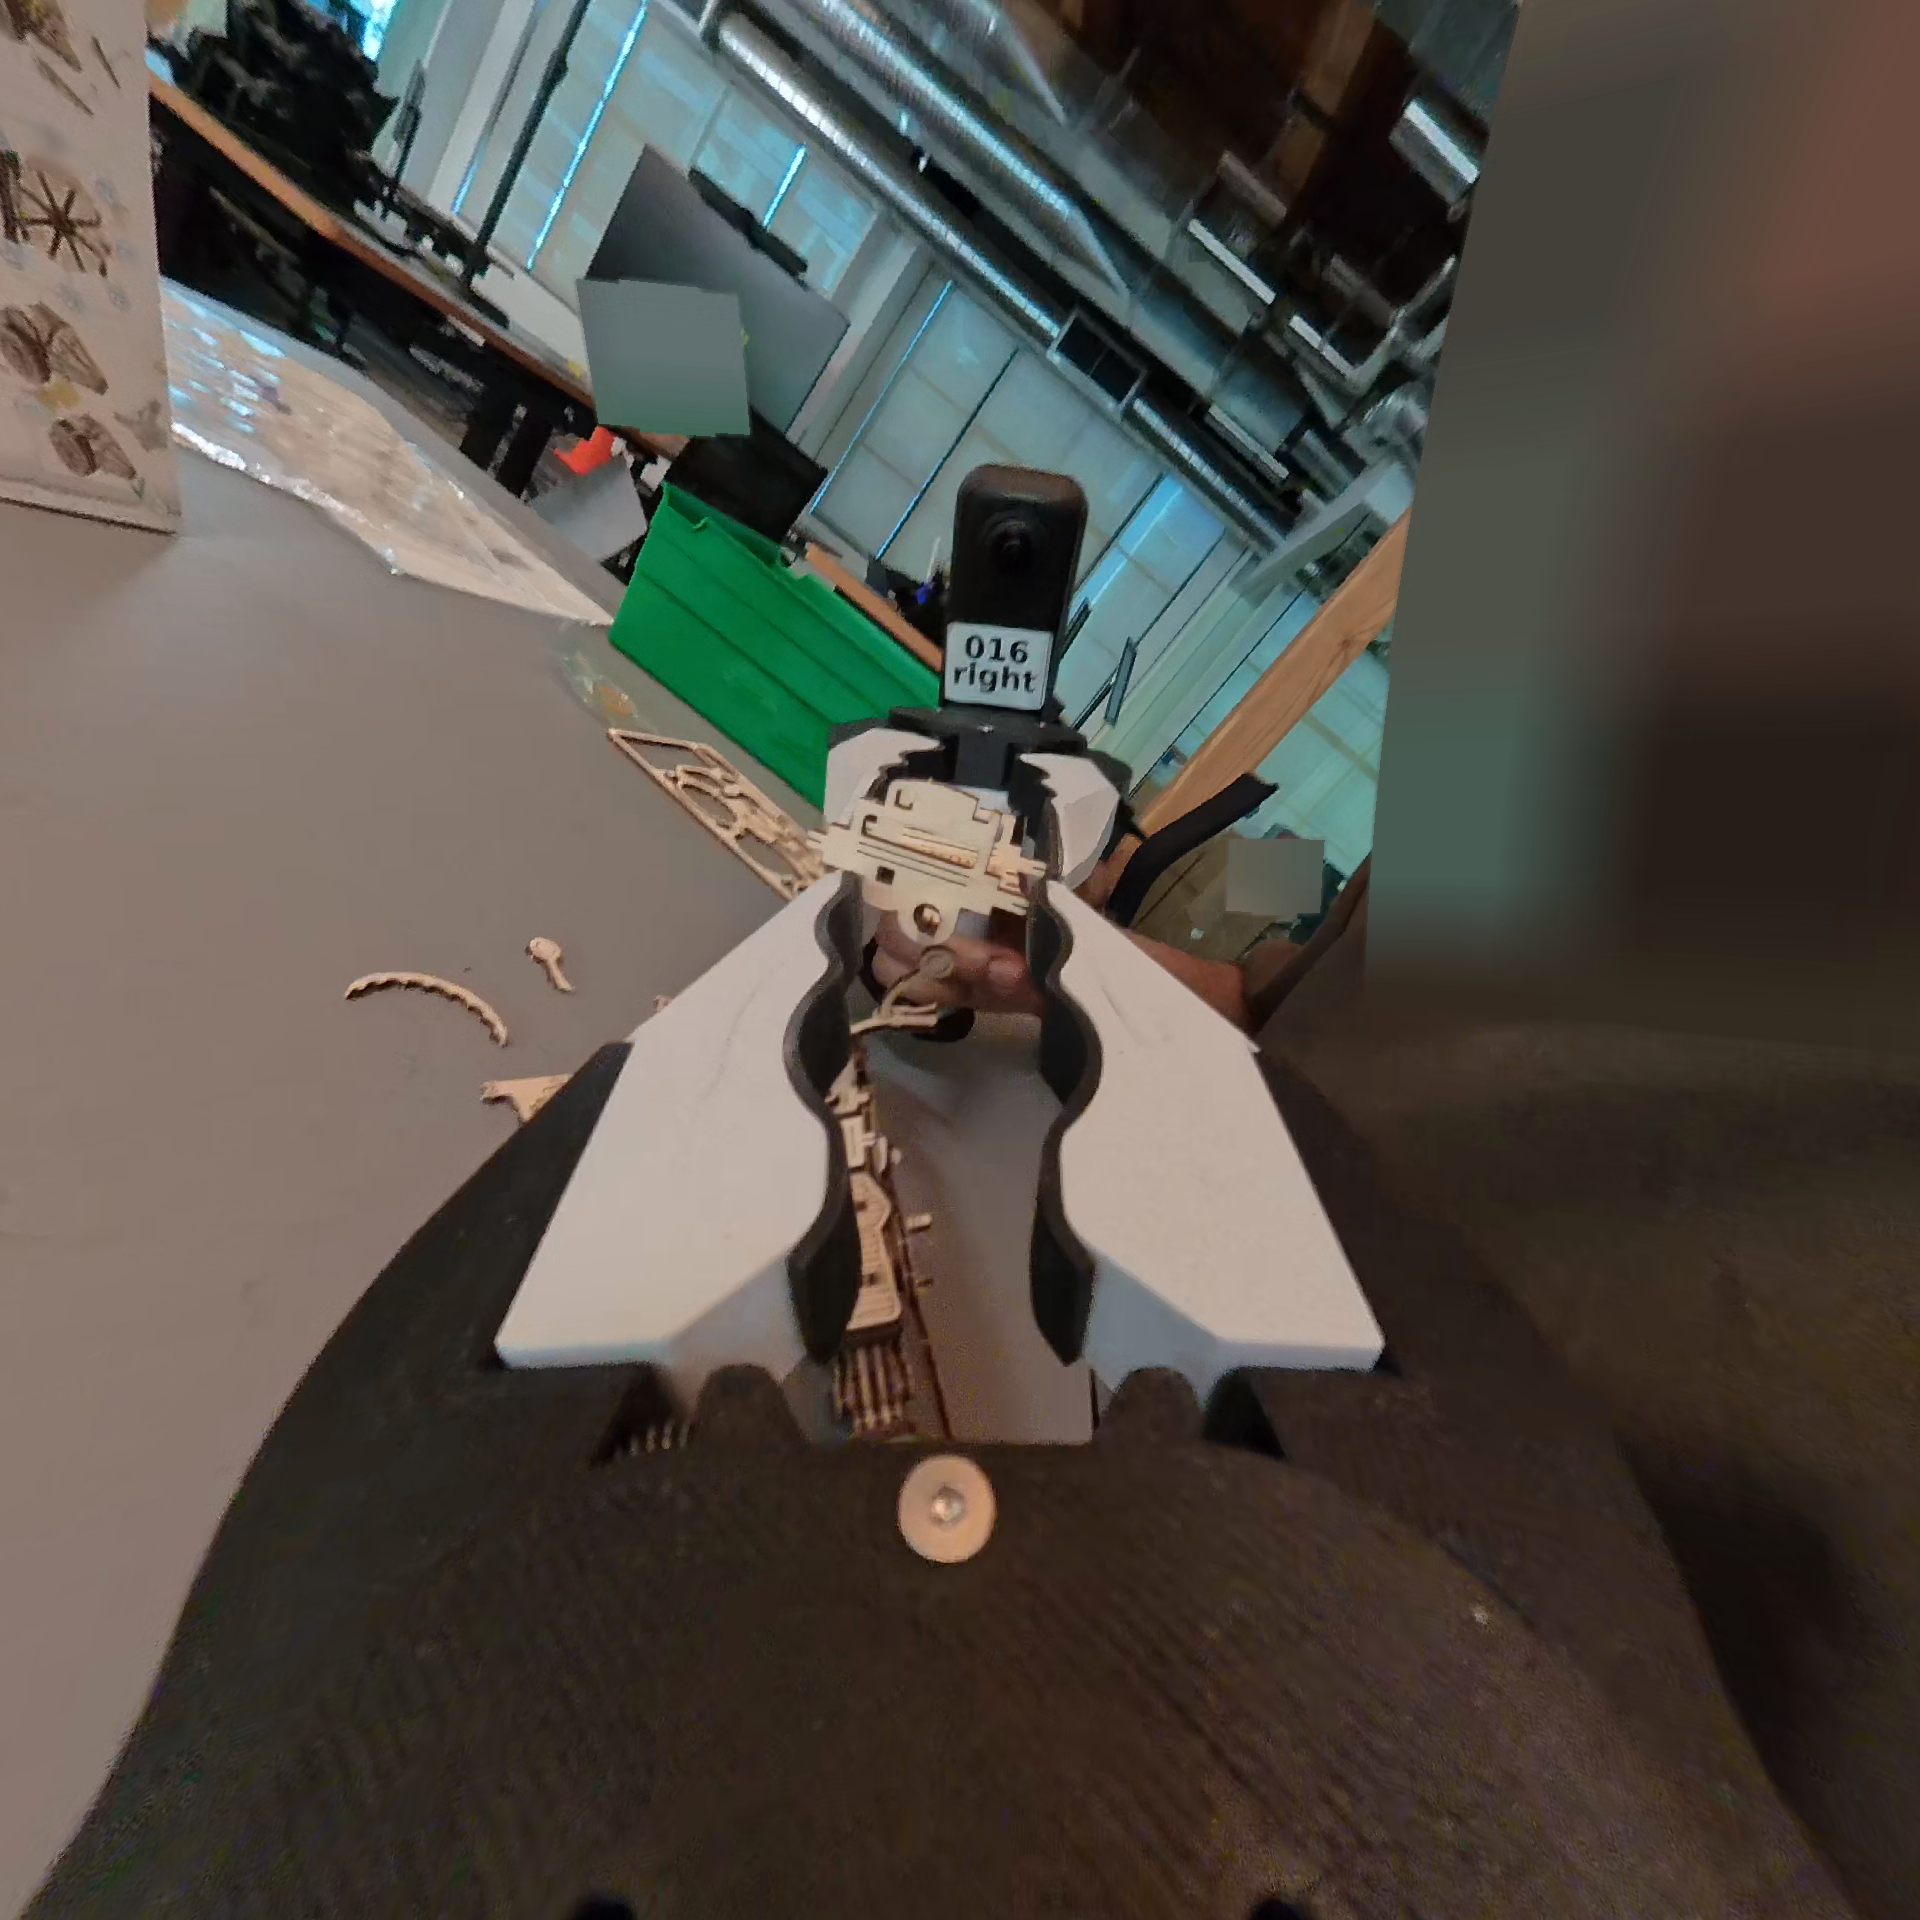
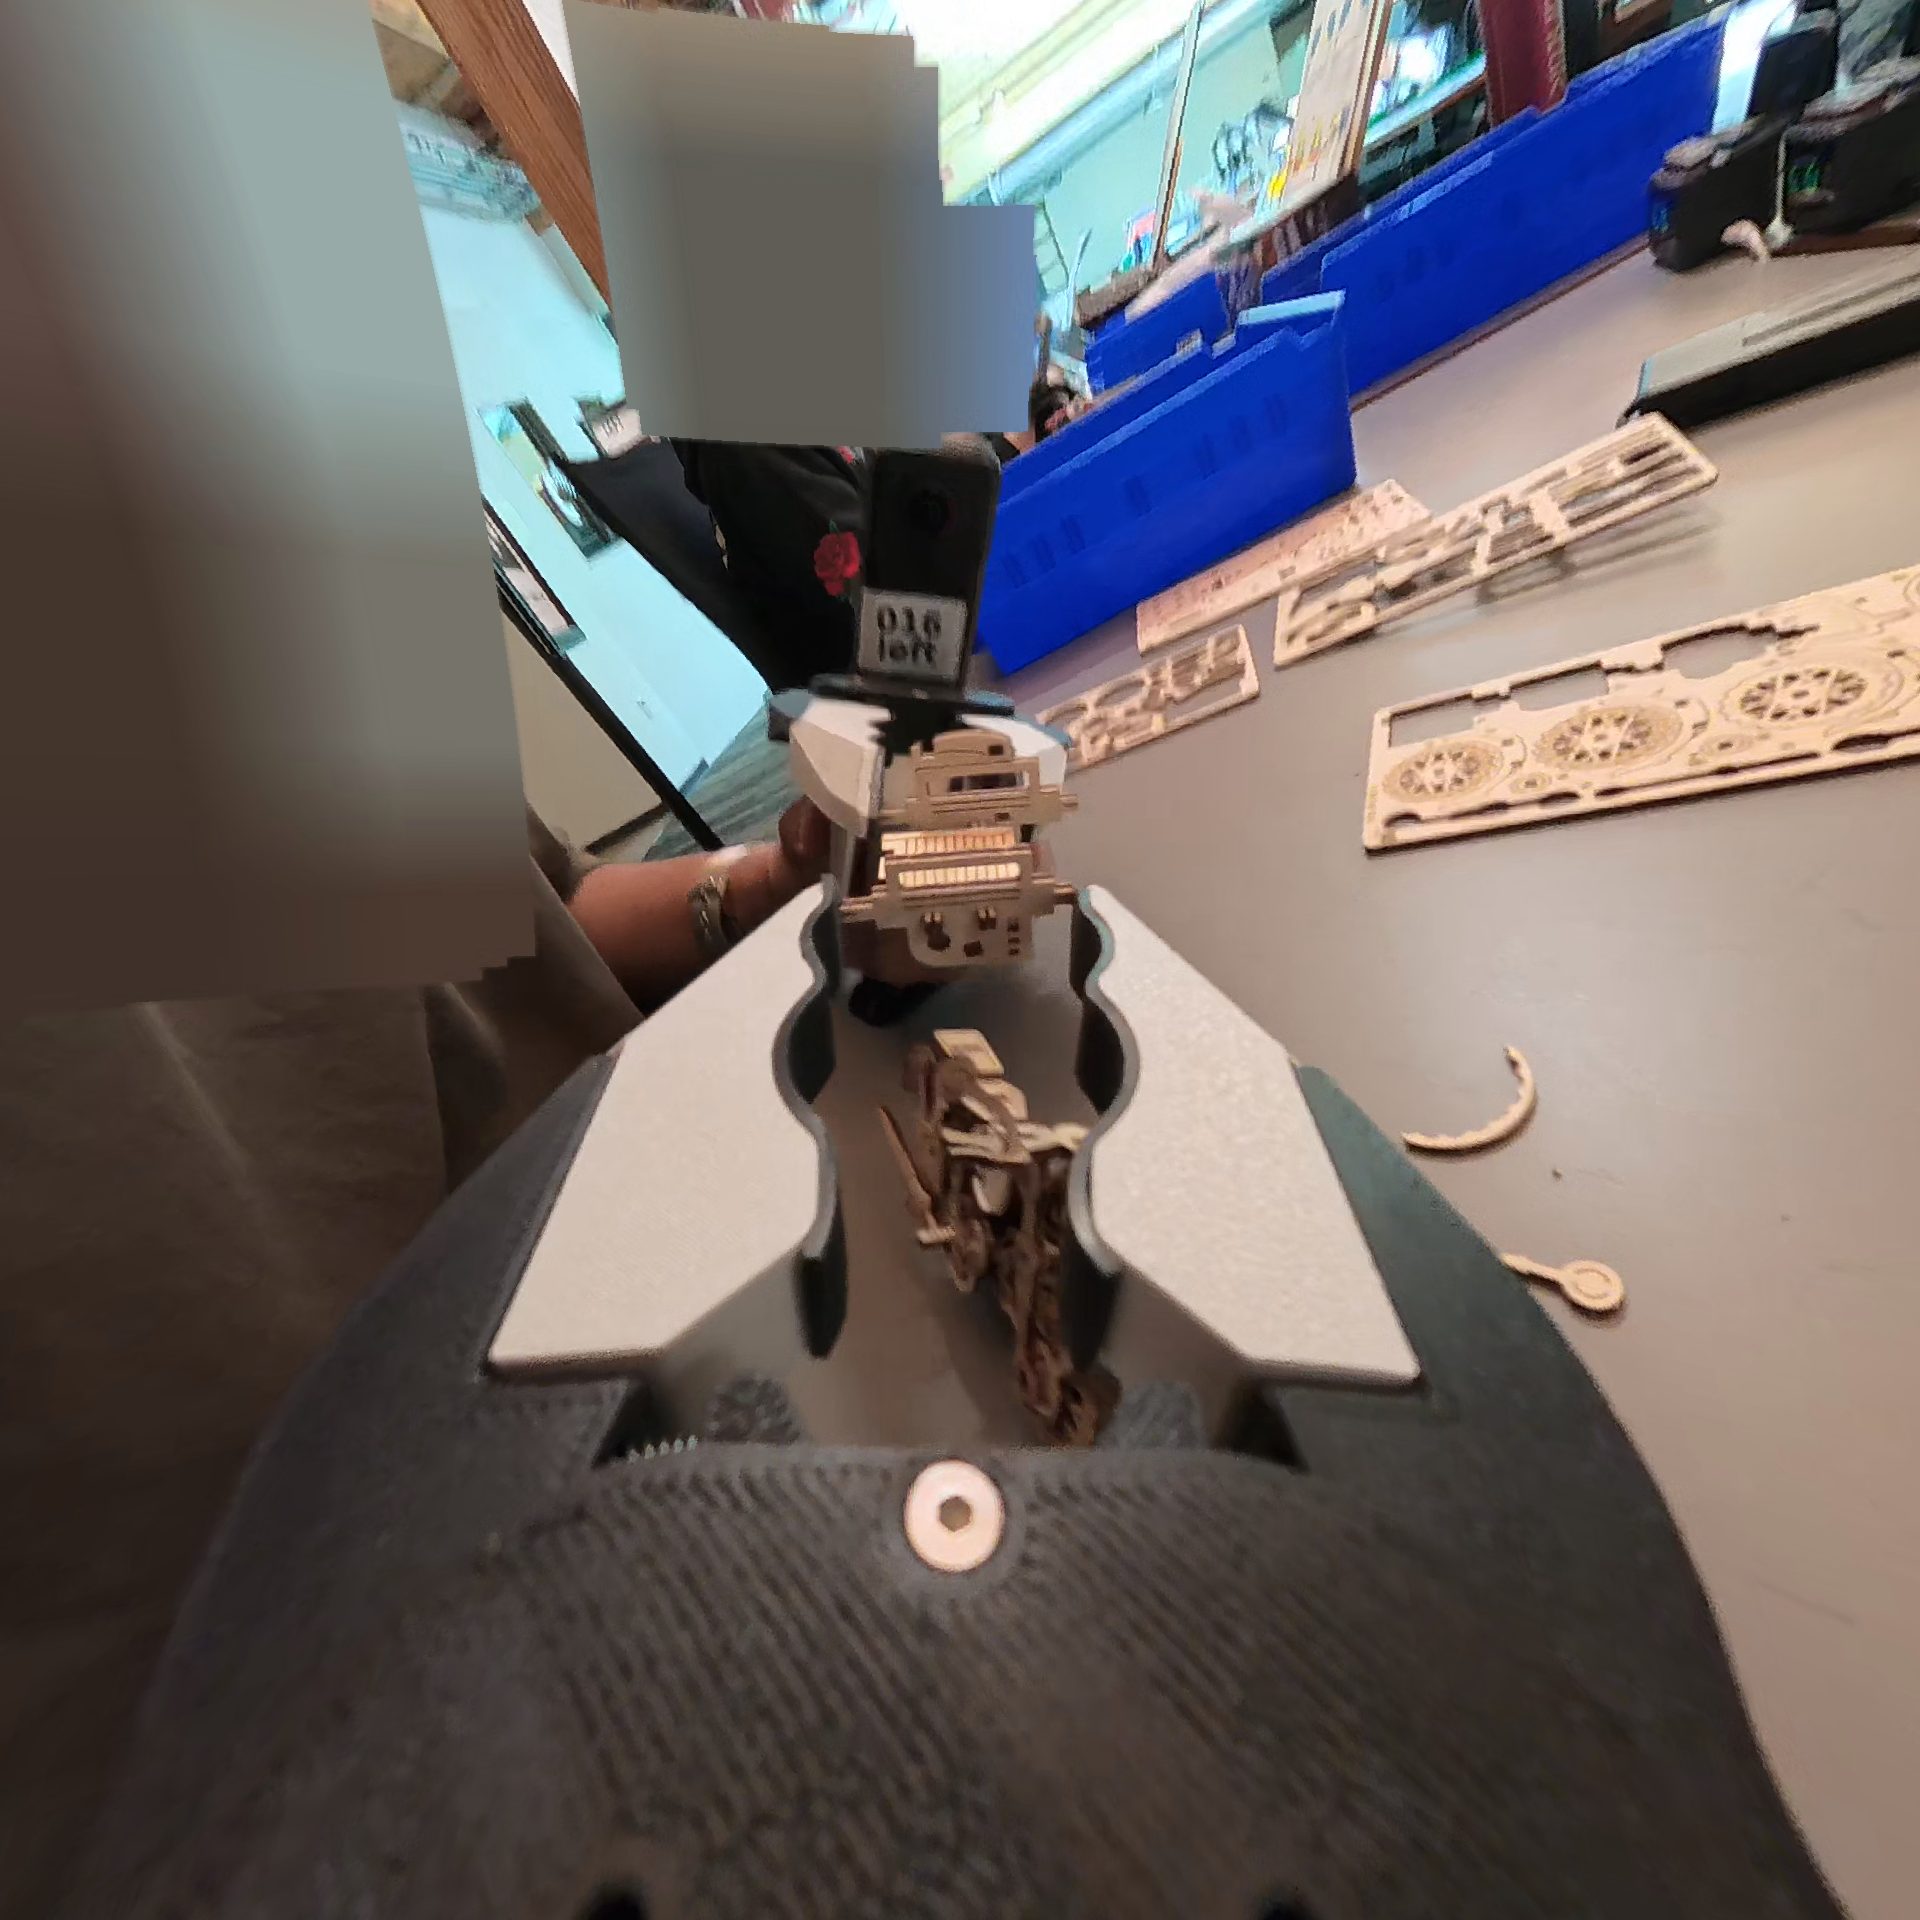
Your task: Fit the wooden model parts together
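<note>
Two grippers face tip to tip above the surface (image 2: 1558, 987), left gripper (image 1: 940, 894) and right gripper (image 2: 951, 914) both narrowly closed on one wooden model (image 2: 961, 862) between their fingers.

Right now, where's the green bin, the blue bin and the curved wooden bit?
Green bin (image 1: 727, 634), left wrist view, its front wall.
Blue bin (image 2: 1174, 499), right wrist view, its side wall.
Curved bit (image 1: 431, 992), left wrist view, mid-arc.
</note>
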`<action>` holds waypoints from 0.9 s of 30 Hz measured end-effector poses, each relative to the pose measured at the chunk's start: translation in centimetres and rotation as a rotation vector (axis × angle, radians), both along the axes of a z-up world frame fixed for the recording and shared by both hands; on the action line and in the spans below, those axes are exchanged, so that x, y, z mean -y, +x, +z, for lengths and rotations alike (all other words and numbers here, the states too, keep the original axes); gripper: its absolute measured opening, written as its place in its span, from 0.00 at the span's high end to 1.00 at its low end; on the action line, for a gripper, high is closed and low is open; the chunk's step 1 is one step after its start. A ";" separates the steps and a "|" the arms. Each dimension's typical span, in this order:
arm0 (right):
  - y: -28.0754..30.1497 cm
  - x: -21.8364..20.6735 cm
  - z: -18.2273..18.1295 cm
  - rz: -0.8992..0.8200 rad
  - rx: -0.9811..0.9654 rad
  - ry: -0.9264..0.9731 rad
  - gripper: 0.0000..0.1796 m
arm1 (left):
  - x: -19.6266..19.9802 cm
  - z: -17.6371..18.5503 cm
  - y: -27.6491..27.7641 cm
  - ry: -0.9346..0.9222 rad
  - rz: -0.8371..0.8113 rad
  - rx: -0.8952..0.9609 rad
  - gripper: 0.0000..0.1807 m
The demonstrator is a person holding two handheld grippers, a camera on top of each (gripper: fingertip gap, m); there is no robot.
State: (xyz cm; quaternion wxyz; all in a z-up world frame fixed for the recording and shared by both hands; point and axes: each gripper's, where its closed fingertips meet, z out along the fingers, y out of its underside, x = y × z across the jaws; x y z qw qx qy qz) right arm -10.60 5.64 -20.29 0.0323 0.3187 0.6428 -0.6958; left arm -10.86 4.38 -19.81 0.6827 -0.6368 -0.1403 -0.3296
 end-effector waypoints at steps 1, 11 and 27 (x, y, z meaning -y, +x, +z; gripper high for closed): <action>0.0 0.0 0.5 -0.008 -0.001 -0.020 0.76 | 0.1 0.5 0.0 0.022 0.005 0.009 0.84; 4.6 -1.1 4.3 -0.104 -0.078 -0.080 0.76 | -1.1 4.1 4.7 0.113 0.054 -0.068 0.84; 13.2 -2.1 4.6 -0.313 -0.183 0.015 0.76 | -2.5 2.9 13.6 0.101 -0.010 -0.212 0.83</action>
